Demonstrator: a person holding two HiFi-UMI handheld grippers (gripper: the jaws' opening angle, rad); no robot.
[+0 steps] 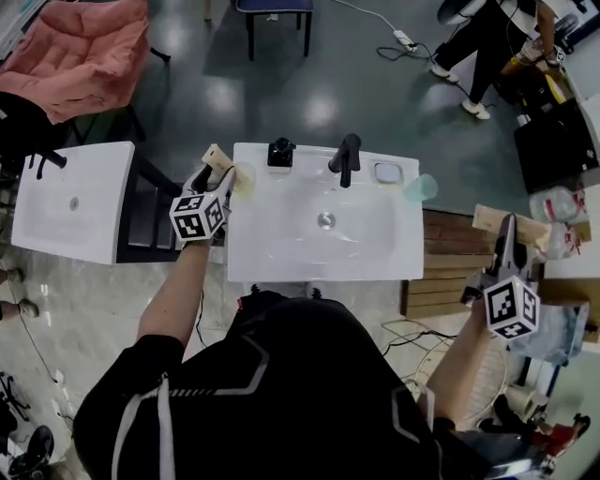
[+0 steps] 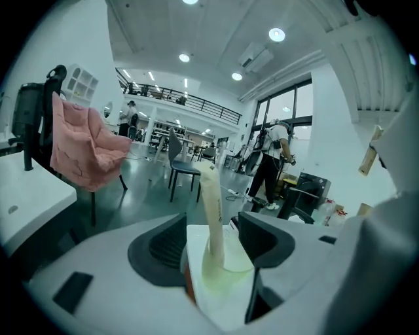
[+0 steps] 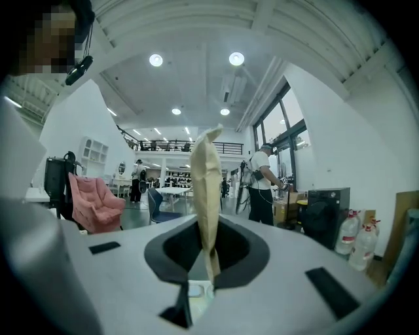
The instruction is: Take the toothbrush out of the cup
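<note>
Two white sinks (image 1: 281, 253), glossy grey floor (image 1: 281, 84), pink armchair (image 1: 89, 52).

Centre: white sink (image 1: 281, 258), drain (image 1: 325, 220) mid-basin. Far rim: black tap (image 1: 345, 157); black dispenser (image 1: 280, 152) just left of it, small dish (image 1: 385, 172) to its right. Left, apart from 1st: 2nd sink (image 1: 75, 202), also white. Far left: pink armchair (image 1: 89, 52). Far centre: dark chair (image 1: 274, 14). Floor, far right: power strip (image 1: 405, 39) w/ cable; person (image 1: 483, 47) standing near it. Right of sink: wooden pallet (image 1: 441, 272). Right gripper view, right side: two water bottles (image 3: 357, 245).
</note>
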